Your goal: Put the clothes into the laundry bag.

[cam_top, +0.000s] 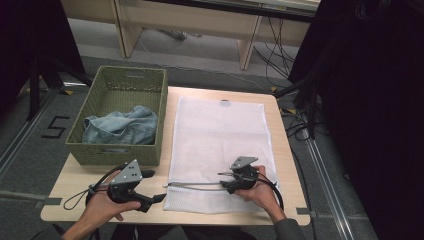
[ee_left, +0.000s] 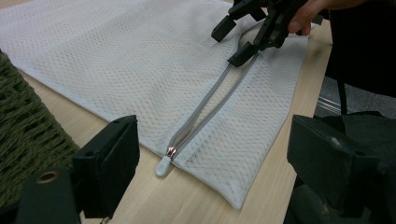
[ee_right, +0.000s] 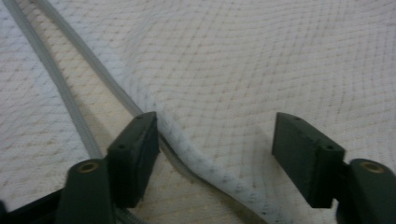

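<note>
A white mesh laundry bag [cam_top: 220, 135] lies flat on the wooden table [cam_top: 70, 200]. Its grey zipper [cam_top: 200, 186] runs along the near edge and gapes open, with the white pull [ee_left: 163, 165] at the left end. My left gripper [cam_top: 155, 186] stands open just left of the bag, its jaws on either side of the pull [ee_left: 215, 154] and apart from it. My right gripper [cam_top: 223, 180] is open at the zipper's right part. In the right gripper view one jaw sits in the zipper gap and the mesh lip [ee_right: 205, 154] lies between the jaws [ee_right: 217, 149].
A green woven basket [cam_top: 115, 154] stands at the table's left back, holding a crumpled denim garment [cam_top: 122, 125]. Bare tabletop [cam_top: 75, 195] shows in front of the basket. Beyond the table are the floor, cables and a wooden bench.
</note>
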